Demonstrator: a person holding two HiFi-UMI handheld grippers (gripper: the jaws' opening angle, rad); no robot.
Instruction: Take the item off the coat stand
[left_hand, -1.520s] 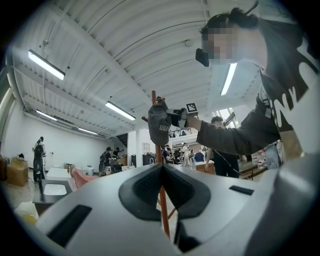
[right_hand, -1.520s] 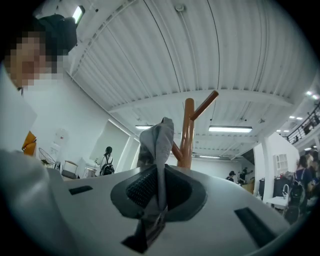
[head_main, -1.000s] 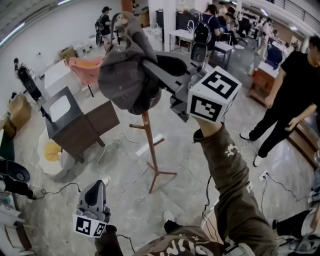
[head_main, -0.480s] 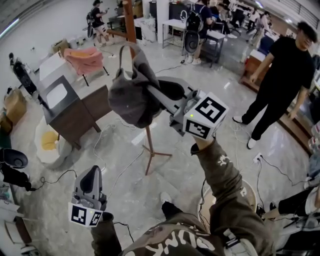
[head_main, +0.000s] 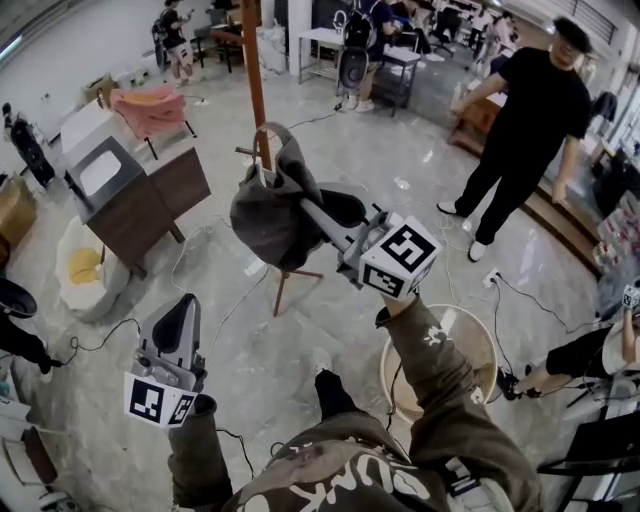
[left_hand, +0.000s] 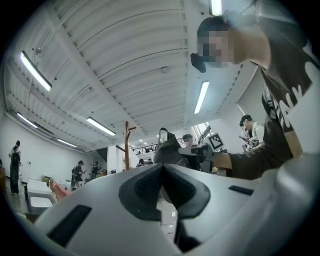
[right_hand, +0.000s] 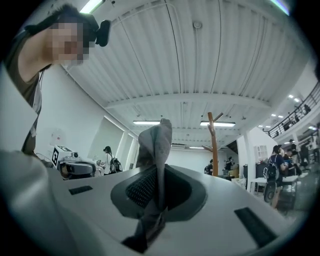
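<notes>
Item 1: bag (head_main: 270, 215), clamped in my right gripper's (head_main: 312, 212) jaws, hanging clear of the stand (head_main: 256, 90). Left gripper (head_main: 183, 310): jaws closed, empty. Advice: hold the clamp firm, lower gently, away from the stand.

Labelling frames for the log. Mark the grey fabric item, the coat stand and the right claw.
grey fabric item (head_main: 268, 215): head view, its bulging body.
coat stand (head_main: 256, 85): head view, wooden pole.
right claw (right_hand: 159, 190): right gripper view, between pads shut on the fabric.
</notes>
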